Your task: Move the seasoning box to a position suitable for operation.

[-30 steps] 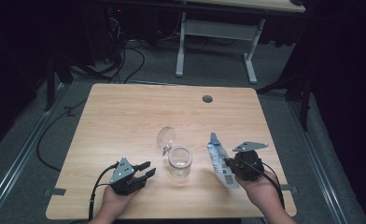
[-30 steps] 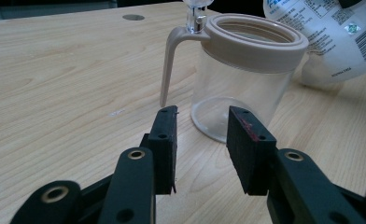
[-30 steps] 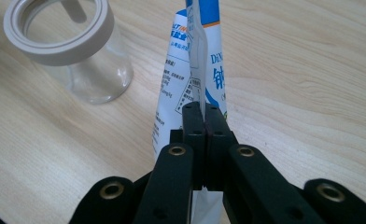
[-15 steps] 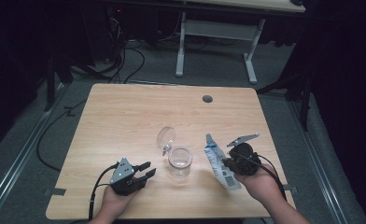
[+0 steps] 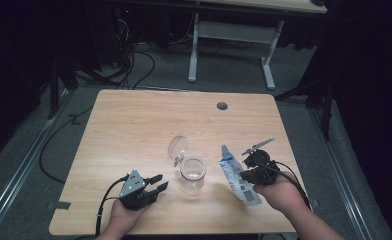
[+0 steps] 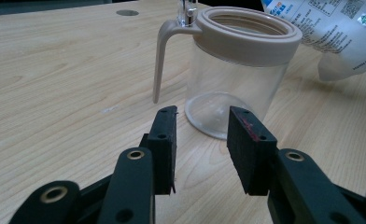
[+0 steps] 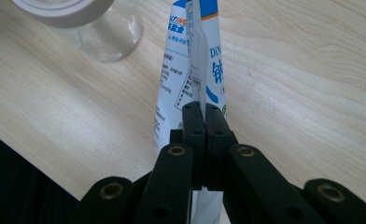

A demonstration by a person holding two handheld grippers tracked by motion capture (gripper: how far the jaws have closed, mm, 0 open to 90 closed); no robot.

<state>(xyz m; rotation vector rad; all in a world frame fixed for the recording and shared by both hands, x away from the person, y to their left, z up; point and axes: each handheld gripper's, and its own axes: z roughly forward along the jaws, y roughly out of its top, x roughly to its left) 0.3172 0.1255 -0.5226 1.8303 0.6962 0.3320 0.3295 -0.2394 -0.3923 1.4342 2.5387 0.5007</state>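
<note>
The right tool (image 5: 245, 175) pinches a blue-and-white pouch (image 5: 238, 175) between its pressed-together jaws, holding it just above the wooden counter (image 5: 134, 125), near the clear jar (image 5: 192, 174). The jar stands upright at the counter's near middle, its lid (image 5: 178, 148) flipped open. The left tool (image 5: 156, 183) rests beside it, jaws spread and empty.

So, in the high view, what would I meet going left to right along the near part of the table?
Left gripper → clear jar with its lid open → blue-and-white pouch → right gripper clamped on that pouch.
</note>
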